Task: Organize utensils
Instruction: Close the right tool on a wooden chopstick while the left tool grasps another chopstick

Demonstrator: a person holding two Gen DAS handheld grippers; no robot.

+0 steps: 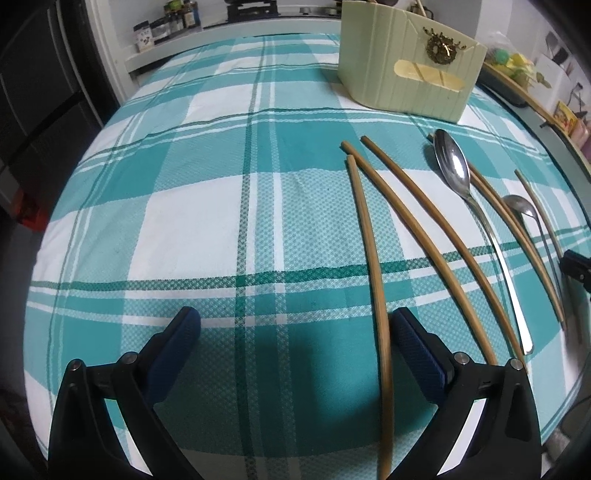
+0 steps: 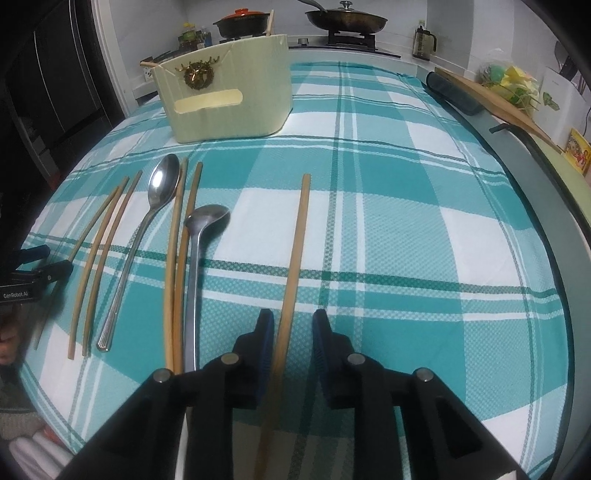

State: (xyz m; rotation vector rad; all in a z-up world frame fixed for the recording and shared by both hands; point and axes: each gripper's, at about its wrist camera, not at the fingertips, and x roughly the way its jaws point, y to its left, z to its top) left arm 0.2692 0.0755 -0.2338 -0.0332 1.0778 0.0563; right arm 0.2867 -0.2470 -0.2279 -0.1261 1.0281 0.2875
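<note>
Several wooden chopsticks and two metal spoons lie on a teal checked cloth (image 1: pixel 184 221). My left gripper (image 1: pixel 295 325) is open; one chopstick (image 1: pixel 369 236) runs between its fingers, against the right pad (image 1: pixel 417 350). My right gripper (image 2: pixel 293 325) is partly open around a single chopstick (image 2: pixel 295 251), which lies near the left pad (image 2: pixel 266 343). A large spoon (image 2: pixel 162 184) and a small spoon (image 2: pixel 207 218) lie left of it among chopsticks. A pale green holder box (image 2: pixel 225 92) stands at the back; it also shows in the left wrist view (image 1: pixel 406 62).
A stove with a pan (image 2: pixel 345 18) and a red-lidded pot (image 2: pixel 242 20) stands behind the table. Jars (image 1: pixel 166 26) line a shelf at the back left. A wooden board (image 2: pixel 498 103) and bags sit at the right edge.
</note>
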